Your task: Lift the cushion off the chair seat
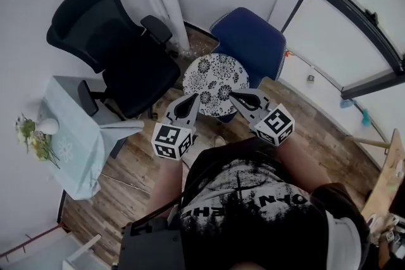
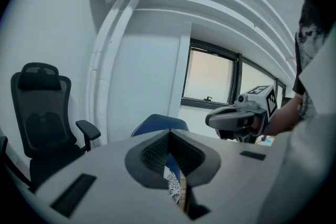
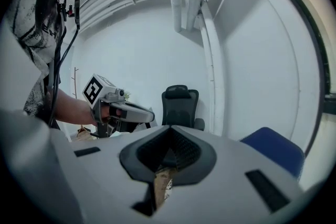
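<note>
The left gripper and the right gripper both have their jaws pressed together, with no cloth showing between the pads. Their tips sit over the near rim of the round white cushion with a black flower print.

The danger, I'd say, is that closed jaws can only nudge. A push on the rim would slide the cushion toward the backrest of the blue fabric chair, or off a side edge of the seat. If each gripper takes only a thin bit of rim, or one rises ahead of the other, the cushion may tip and slip free.

The cushion appears to lie flat on the seat, covering nearly all of it, with its near edge toward the person. It looks thin and soft, likely floppy, with a dense pattern and an even outline that offers no corner to catch.
</note>
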Demonstrator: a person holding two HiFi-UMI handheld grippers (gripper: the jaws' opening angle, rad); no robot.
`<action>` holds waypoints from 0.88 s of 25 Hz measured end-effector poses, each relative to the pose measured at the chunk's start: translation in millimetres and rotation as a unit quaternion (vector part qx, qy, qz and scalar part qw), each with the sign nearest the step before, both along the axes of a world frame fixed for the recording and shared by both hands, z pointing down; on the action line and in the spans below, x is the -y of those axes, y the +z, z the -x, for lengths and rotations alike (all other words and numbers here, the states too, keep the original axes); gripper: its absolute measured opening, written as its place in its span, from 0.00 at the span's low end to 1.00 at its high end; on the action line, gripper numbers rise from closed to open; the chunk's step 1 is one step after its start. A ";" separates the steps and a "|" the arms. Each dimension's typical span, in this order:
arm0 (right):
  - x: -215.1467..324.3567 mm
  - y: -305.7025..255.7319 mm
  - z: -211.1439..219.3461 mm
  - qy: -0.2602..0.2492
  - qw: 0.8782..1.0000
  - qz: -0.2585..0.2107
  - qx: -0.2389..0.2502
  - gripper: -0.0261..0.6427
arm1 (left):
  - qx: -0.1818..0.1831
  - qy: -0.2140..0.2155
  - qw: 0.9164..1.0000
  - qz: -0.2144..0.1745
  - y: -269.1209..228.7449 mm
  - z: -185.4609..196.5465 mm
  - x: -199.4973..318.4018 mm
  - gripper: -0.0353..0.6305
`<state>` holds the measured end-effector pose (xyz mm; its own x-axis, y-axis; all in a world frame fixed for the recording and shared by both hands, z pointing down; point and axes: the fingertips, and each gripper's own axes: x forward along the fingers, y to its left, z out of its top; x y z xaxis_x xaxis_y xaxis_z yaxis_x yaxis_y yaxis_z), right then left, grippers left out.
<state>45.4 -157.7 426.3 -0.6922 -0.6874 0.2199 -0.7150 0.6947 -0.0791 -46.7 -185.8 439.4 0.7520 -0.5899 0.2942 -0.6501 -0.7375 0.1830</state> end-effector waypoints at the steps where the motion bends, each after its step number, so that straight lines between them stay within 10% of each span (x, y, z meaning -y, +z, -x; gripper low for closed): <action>1: 2.2 1.1 1.3 0.003 1.000 0.000 0.000 0.06 | 0.000 0.002 1.000 0.001 1.9 2.4 3.3 0.07; 22: 66.6 16.3 1.4 -0.016 0.999 0.029 0.014 0.06 | 0.012 -0.044 0.998 0.034 39.2 20.5 42.6 0.07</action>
<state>44.0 -224.2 442.5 -0.7197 -0.6522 0.2379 -0.6898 0.7104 -0.1395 -67.2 -228.4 478.6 0.6903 -0.6313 0.3535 -0.7166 -0.6641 0.2132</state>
